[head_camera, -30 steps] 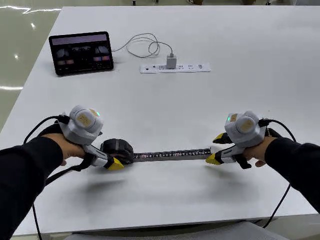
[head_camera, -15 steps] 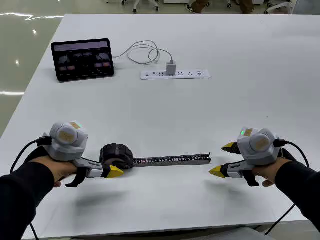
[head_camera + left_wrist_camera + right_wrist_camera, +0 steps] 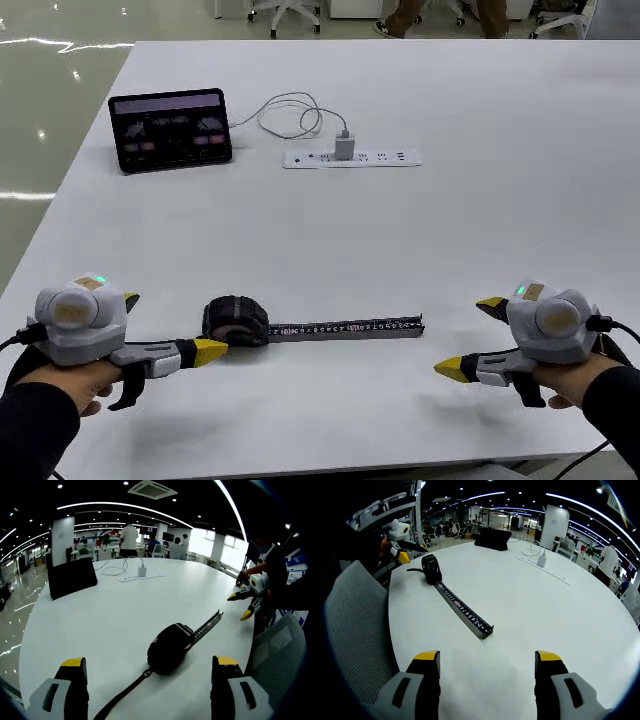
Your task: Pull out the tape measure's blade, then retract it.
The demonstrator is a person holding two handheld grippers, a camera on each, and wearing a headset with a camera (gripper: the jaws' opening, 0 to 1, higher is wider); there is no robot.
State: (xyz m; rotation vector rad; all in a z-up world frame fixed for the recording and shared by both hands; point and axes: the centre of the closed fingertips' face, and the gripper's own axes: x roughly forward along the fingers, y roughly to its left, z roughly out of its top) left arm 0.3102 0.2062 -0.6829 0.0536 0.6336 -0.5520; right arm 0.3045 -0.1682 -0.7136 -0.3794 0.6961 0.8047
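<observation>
**Both tools open and empty, blade lying drawn out between them**

The left tool point(image 3: 170, 325) gapes with one yellow tip just beside the tape measure's case point(image 3: 236, 320). The right tool point(image 3: 470, 335), equally open, sits apart from the hook end of the blade point(image 3: 345, 327), which runs left to right along the counter point(image 3: 400, 230). The left is nearer its end. A second ago each gripped its end; both have since let go and drawn back.

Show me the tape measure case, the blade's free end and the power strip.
tape measure case point(image 3: 236, 321): head view, top of the black housing.
blade end point(image 3: 487, 629): right gripper view, the hooked tip.
power strip point(image 3: 390, 158): head view, right half of its white body.
</observation>
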